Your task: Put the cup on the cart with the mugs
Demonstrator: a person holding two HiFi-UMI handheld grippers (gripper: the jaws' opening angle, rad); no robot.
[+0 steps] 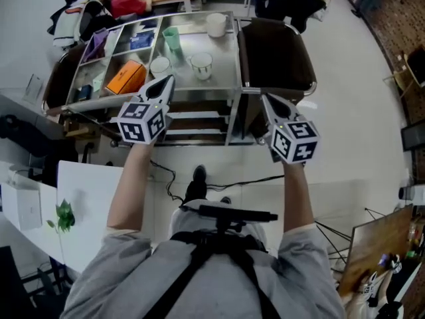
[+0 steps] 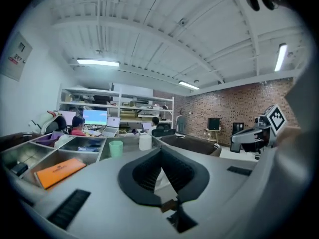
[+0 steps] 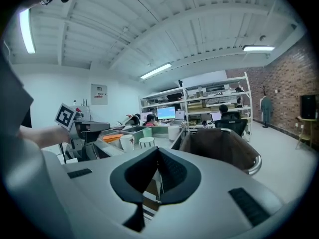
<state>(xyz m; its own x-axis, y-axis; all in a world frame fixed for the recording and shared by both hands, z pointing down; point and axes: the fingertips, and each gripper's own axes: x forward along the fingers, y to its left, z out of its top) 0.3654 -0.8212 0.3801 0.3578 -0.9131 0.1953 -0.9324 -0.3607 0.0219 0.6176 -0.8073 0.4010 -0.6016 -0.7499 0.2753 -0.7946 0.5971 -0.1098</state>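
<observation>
A steel cart (image 1: 224, 57) stands in front of me. On its top are a green cup (image 1: 171, 37), a tall white cup (image 1: 216, 24) and two white mugs (image 1: 201, 65) (image 1: 160, 66). My left gripper (image 1: 167, 80) hovers at the cart's near edge, close to the nearer mug, shut with nothing in it. My right gripper (image 1: 265, 98) is over the edge of the brown bin (image 1: 275, 52) on the cart's right end, its jaws together and empty. The left gripper view shows the green cup (image 2: 115, 148) and white cup (image 2: 145, 142) beyond the closed jaws (image 2: 160, 154).
An orange box (image 1: 126, 77) and small items lie in the cart's left compartments. Lower shelves show under the top. A white table (image 1: 86, 205) is at my lower left, with a cable on the floor (image 1: 232, 183). People sit at desks behind the cart (image 1: 126, 2).
</observation>
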